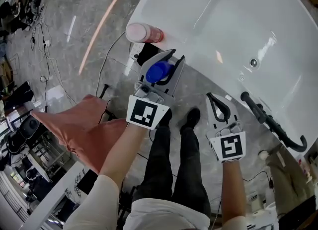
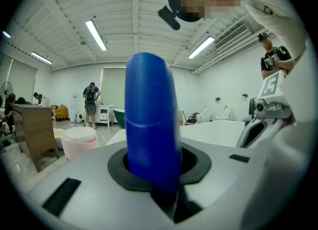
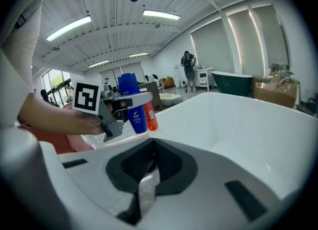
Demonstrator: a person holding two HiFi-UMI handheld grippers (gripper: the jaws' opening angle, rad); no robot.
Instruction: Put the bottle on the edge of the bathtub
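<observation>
My left gripper (image 1: pixel 167 59) is shut on a blue bottle (image 1: pixel 159 72), which stands upright between its jaws. In the left gripper view that blue bottle (image 2: pixel 149 119) fills the middle. It hangs beside the white bathtub (image 1: pixel 223 20), close to the rim's left end. A bottle with a pale pink cap and red body (image 1: pixel 144 33) stands on that rim just beyond. The right gripper view shows the blue bottle (image 3: pixel 133 110) in front of the orange-red bottle (image 3: pixel 150 116). My right gripper (image 1: pixel 212 98) is to the right, shut with nothing in it, over the floor beside the tub.
A black curved handle (image 1: pixel 272 123) runs along the tub's right side, near the drain fitting (image 1: pixel 254 63). A salmon-pink cloth (image 1: pixel 82 127) lies at the left. Cables (image 1: pixel 44 50) trail over the grey marble floor. The person's legs (image 1: pixel 171 149) are below the grippers.
</observation>
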